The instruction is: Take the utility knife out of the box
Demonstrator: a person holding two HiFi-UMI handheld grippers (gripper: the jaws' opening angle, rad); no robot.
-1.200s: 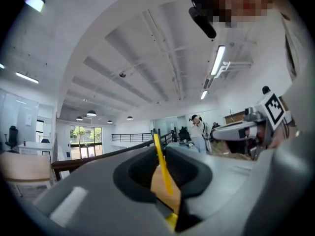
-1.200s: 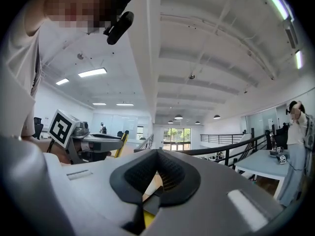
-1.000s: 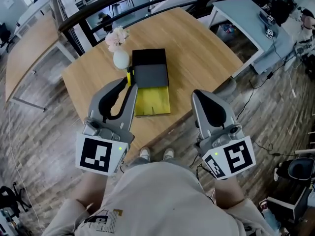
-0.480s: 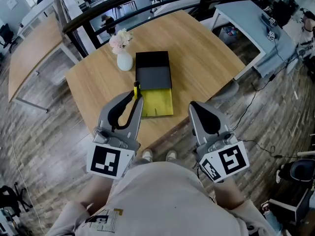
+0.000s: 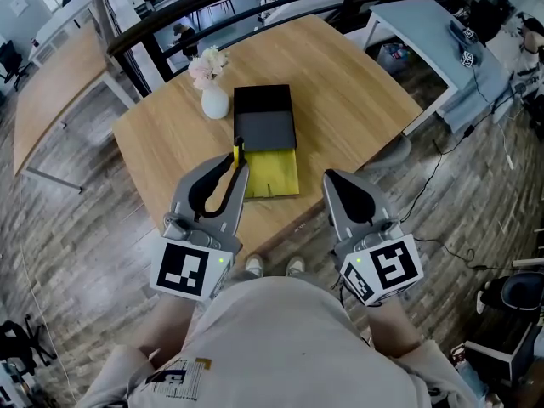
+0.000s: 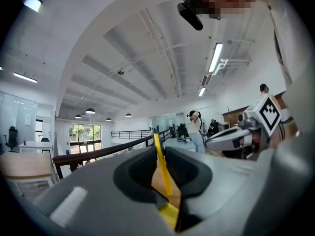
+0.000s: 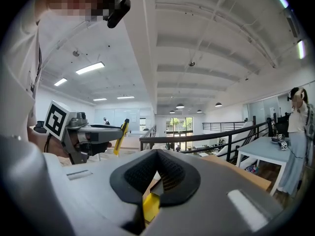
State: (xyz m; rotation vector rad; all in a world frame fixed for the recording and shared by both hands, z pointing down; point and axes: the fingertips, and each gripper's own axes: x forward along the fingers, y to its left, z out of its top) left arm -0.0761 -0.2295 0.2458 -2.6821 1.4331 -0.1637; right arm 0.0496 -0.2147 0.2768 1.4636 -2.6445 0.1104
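A thin yellow utility knife (image 5: 237, 154) sticks up from the tips of my left gripper (image 5: 239, 165), which is shut on it. In the left gripper view the knife (image 6: 162, 167) runs upright between the dark pads (image 6: 138, 173). The box lies on the wooden table (image 5: 348, 100) just beyond: a yellow inner tray (image 5: 274, 175) with its black lid (image 5: 264, 119) lying over the far part. My left gripper hangs at the tray's near left corner. My right gripper (image 5: 333, 178) hovers right of the box, level, its pads (image 7: 172, 173) closed with nothing held. The right gripper view shows the knife (image 7: 121, 134) too.
A white vase with pale flowers (image 5: 212, 100) stands at the box's far left corner. The table's near edge (image 5: 280, 228) lies just under the grippers. Beyond the table runs a dark railing (image 5: 161, 36), with other desks on either side.
Both grippers have sunk a little and drawn back toward the person. The knife stays clamped in the left one throughout.
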